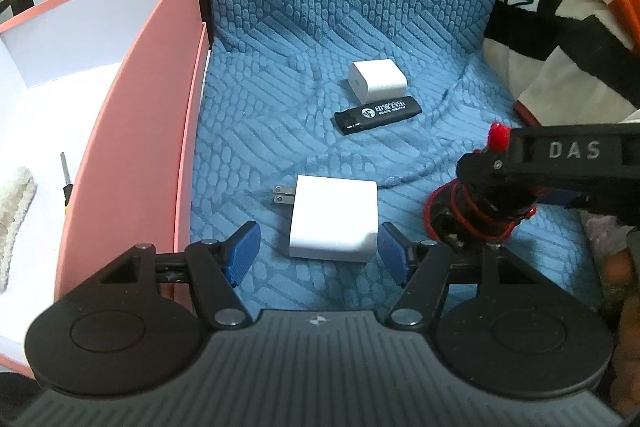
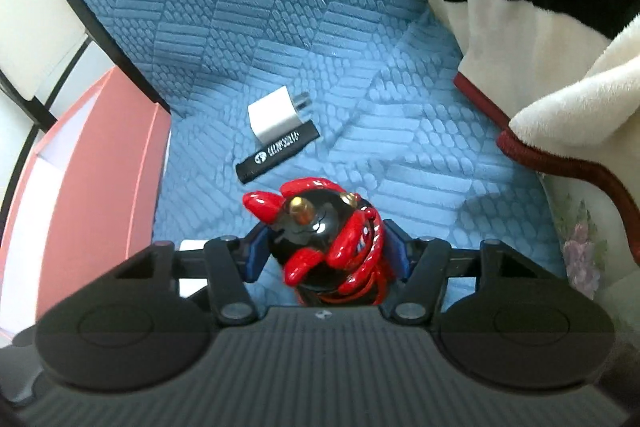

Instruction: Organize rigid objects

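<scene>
Blue embossed cushion [image 1: 320, 7] between pink box [image 1: 132, 131] and blanket [image 1: 560, 39]

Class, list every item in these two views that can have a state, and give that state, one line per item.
left claw: open, astride the large charger's near end
right claw: shut on the red and black figurine
red and black figurine: gripped
large charger: lying flat, prongs out
small charger: lying on the cushion, touching the lighter
black lighter: lying flat
pink box: open
</scene>
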Available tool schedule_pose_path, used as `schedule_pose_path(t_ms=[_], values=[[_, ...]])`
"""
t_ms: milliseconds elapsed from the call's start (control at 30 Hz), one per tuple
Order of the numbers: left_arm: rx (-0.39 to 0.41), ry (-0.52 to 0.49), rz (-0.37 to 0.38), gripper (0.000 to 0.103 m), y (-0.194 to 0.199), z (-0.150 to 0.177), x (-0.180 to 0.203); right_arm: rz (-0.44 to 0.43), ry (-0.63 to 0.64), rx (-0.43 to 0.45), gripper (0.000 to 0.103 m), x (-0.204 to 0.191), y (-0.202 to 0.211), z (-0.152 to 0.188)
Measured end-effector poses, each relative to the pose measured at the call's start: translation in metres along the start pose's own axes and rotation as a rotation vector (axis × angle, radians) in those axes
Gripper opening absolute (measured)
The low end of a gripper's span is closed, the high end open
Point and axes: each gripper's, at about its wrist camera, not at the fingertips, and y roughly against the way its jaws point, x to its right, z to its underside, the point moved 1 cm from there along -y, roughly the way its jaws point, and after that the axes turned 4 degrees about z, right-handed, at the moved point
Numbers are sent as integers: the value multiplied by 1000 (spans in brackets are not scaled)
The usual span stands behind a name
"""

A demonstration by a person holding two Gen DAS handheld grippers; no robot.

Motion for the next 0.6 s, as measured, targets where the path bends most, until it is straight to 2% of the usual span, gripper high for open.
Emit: schedule_pose_path(t_ms=[133, 333, 600], values=[[13, 5, 15, 71, -3, -3, 0, 29, 22, 31, 62, -2, 4, -1], [17, 6, 10, 73, -5, -4, 2, 52, 8, 26, 62, 1, -1, -2], [-20, 18, 17, 74, -7, -6, 4, 45, -2, 19, 62, 1, -5, -5]])
